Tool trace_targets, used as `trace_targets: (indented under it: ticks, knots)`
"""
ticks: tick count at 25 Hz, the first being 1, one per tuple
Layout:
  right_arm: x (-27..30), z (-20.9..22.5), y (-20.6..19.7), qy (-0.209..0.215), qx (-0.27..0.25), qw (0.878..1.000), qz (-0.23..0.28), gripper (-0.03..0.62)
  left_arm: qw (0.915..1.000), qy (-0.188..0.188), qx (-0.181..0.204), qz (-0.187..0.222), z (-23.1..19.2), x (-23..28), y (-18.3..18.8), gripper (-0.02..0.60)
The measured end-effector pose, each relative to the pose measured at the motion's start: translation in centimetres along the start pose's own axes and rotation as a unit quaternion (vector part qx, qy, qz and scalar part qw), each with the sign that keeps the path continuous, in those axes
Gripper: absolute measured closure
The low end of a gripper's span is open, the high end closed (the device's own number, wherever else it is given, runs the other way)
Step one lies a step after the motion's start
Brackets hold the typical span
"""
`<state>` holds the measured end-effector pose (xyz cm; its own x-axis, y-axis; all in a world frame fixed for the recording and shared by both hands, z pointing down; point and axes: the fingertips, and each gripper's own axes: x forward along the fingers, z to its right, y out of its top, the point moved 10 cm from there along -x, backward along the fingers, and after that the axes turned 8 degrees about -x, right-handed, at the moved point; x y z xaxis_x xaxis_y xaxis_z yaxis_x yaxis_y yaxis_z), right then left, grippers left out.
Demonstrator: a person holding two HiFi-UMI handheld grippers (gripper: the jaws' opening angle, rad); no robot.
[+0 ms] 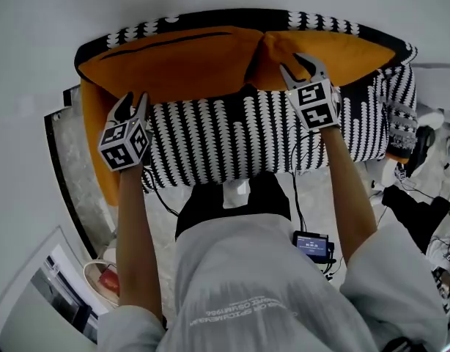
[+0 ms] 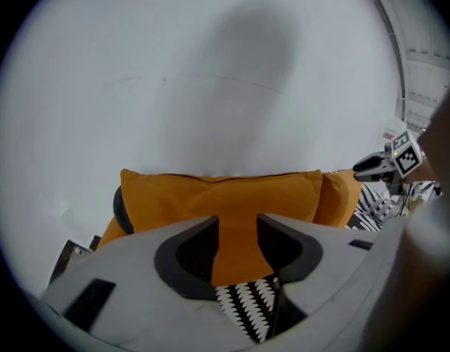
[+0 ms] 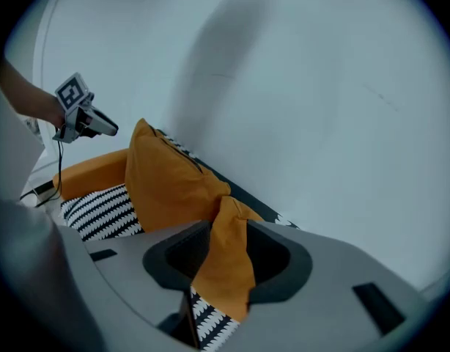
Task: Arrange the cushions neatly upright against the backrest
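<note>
Against the backrest (image 1: 313,19), both orange cushions (image 1: 181,63) stand. Left gripper (image 2: 236,222) and right gripper (image 3: 229,229) fingers open; right one straddles a cushion corner (image 3: 229,270), so I'd back straight off, no snagging.

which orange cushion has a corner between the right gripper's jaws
The right-hand cushion: its corner lies inside the open right gripper. The left-hand cushion, with a dark line on top, faces the left gripper.
</note>
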<state>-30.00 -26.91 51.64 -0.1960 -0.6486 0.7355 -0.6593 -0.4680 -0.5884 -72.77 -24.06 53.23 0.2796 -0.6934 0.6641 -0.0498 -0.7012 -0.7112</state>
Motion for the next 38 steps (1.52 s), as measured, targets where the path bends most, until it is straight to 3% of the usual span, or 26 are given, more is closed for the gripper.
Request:
trace_targets:
  ticks: [4,11,14,18,25,29,33,38]
  knots:
    - [-5.5,2.4,-1.0,-0.023,0.031,0.999,0.033,0.445,0.9977,-0.032,0.048,0.036,4.8,-2.4,1.8,0.459]
    - [-16.5,6.0,-3.2,-0.081,0.053,0.992,0.084,0.543,0.9869,-0.046,0.110,0.108,14.6,-7.7,5.2,0.551]
    - [-20.5,7.7,-3.3,-0.105,0.055,0.988,0.100,0.585,0.9820,-0.060,0.124,0.129,18.4,-10.0,6.9,0.568]
    - [-24.8,9.5,-3.0,-0.123,0.051,0.984,0.120,0.591,0.9735,-0.085,0.147,0.153,23.0,-12.7,8.5,0.568]
    - [-31.3,12.3,-1.2,-0.125,0.058,0.972,0.189,0.591,0.9641,-0.065,0.163,0.200,28.6,-16.8,11.0,0.568]
    - [-34.2,12.5,-0.3,-0.112,0.058,0.966,0.226,0.591,0.9540,-0.065,0.184,0.228,31.5,-19.2,12.2,0.568]
    - [-35.8,12.1,0.3,-0.100,0.060,0.962,0.247,0.591,0.9440,-0.077,0.212,0.241,34.5,-20.6,13.0,0.568]
    - [-36.7,11.4,1.0,-0.090,0.050,0.960,0.262,0.591,0.9384,-0.071,0.233,0.245,36.9,-21.0,13.7,0.568]
